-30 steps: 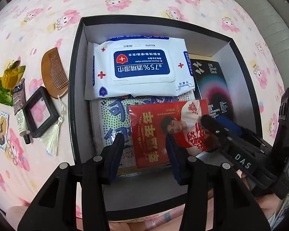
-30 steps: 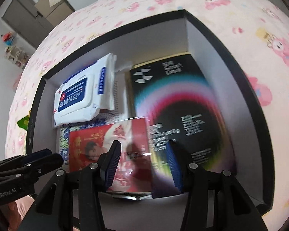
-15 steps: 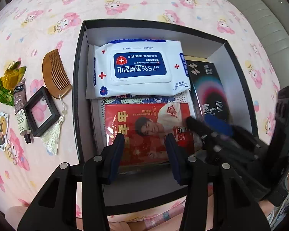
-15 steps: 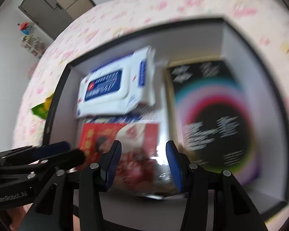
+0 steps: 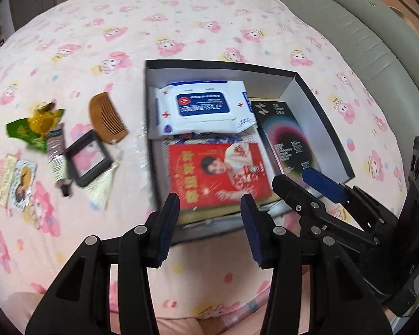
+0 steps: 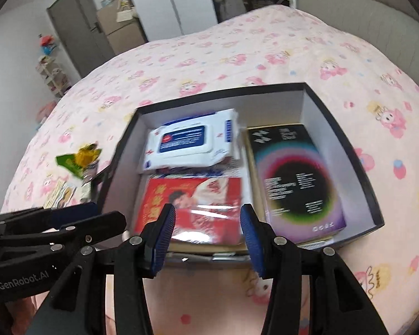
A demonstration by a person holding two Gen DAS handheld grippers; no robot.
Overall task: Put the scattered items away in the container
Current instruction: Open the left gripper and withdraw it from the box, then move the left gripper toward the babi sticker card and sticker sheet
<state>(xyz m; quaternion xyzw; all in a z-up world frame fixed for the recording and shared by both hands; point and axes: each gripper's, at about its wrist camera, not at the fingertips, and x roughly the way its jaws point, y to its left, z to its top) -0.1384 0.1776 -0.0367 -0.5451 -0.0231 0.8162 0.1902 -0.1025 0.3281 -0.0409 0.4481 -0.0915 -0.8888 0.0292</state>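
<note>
Holding both units above the near edge of the box (image 5: 318, 106), you have nothing gripped. Left hand-held gripper (image 5: 209, 220): fingers spread wide, empty, over the box's 6 o'clock wall. Right hand-held gripper (image 6: 206, 229): also wide, empty; in the left wrist view it sits at approx. 4 o'clock (image 5: 307, 184), beside the box's near right corner.

Box contents: wipes pack (image 5: 204, 109) at the far end, partly overlapping a red packet (image 5: 218, 173) w/ a portrait, which lies flat at the near end. Black carton (image 5: 287, 134) w/ a rainbow ring runs along the right wall. Patterned item under the red packet, cannot identify.

Outside the box, on the bed (image 5: 181, 16) at 9–10 o'clock in the left wrist view: wooden comb (image 5: 107, 117), black square frame (image 5: 88, 157) w/ a pale tassel (image 5: 103, 181), small tube (image 5: 57, 156) touching the frame, green-yellow wrapper (image 5: 35, 128), and card (image 5: 16, 181) w/ a portrait, farthest left. Frames are motion-blurred.
</note>
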